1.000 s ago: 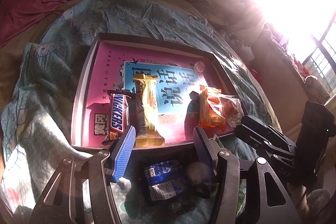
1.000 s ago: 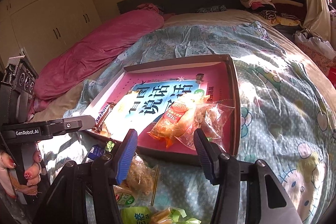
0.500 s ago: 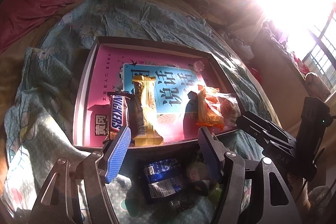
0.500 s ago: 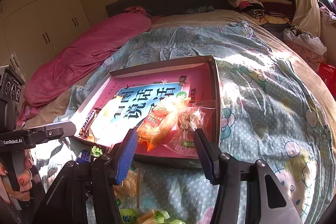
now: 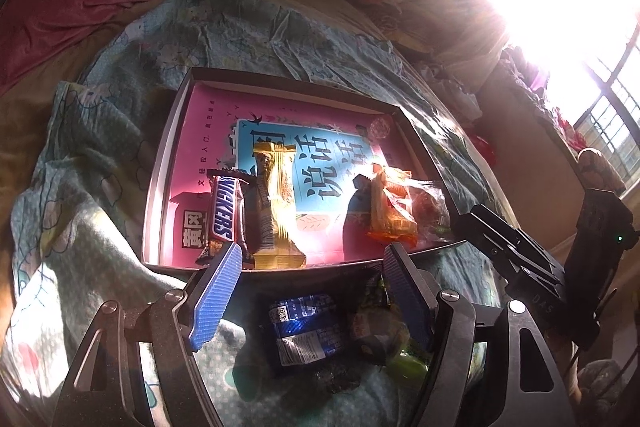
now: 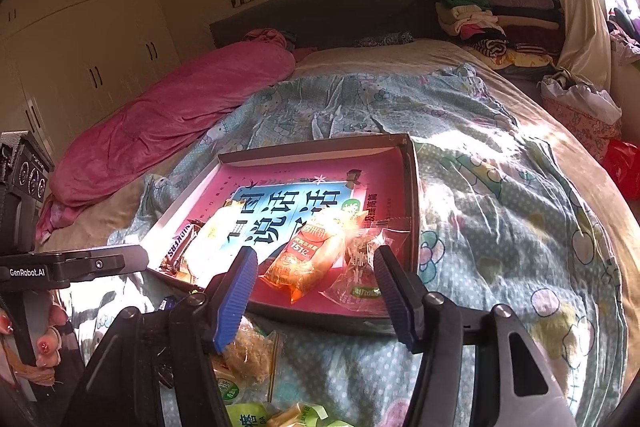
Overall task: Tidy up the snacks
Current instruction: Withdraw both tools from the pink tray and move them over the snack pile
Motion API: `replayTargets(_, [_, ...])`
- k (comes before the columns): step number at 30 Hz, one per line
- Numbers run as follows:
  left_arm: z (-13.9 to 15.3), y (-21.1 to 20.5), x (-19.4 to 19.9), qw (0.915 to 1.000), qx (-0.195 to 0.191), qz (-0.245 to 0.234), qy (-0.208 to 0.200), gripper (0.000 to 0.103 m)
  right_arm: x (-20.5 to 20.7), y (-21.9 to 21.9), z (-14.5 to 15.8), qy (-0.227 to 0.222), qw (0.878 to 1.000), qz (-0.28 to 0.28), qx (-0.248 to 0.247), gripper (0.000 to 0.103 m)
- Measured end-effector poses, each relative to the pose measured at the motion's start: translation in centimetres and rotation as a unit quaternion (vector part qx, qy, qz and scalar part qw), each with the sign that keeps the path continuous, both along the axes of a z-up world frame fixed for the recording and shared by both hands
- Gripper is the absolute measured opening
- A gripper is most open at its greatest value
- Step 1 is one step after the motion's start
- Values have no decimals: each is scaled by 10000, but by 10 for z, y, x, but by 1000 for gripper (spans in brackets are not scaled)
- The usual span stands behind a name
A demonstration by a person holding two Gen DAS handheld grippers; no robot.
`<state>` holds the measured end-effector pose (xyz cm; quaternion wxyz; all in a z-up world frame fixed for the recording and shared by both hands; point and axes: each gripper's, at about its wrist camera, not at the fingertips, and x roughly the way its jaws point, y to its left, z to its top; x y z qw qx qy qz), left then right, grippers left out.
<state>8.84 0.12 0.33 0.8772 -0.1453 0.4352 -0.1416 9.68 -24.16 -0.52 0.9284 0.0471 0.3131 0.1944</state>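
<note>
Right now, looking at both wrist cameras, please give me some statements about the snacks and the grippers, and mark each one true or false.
1. The Snickers bar lies inside the box. True.
2. The left gripper is shut on the Snickers bar. False: it is open and holds nothing.
3. The blue packet lies on the bedsheet outside the box. True.
4. The orange packet lies outside the box. False: it is inside.
5. The right gripper is open. True.
</note>
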Motion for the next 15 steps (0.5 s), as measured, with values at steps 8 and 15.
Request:
replayTargets(8, [4,-2,-7,10000,-10,-85,-4,75,-11,10,9,-261,9994,172,-165,64])
replayTargets(15, [6,-4,-14,9999,-2,-128,-11,75,-17,13,11,-286,9991,249,-190,65])
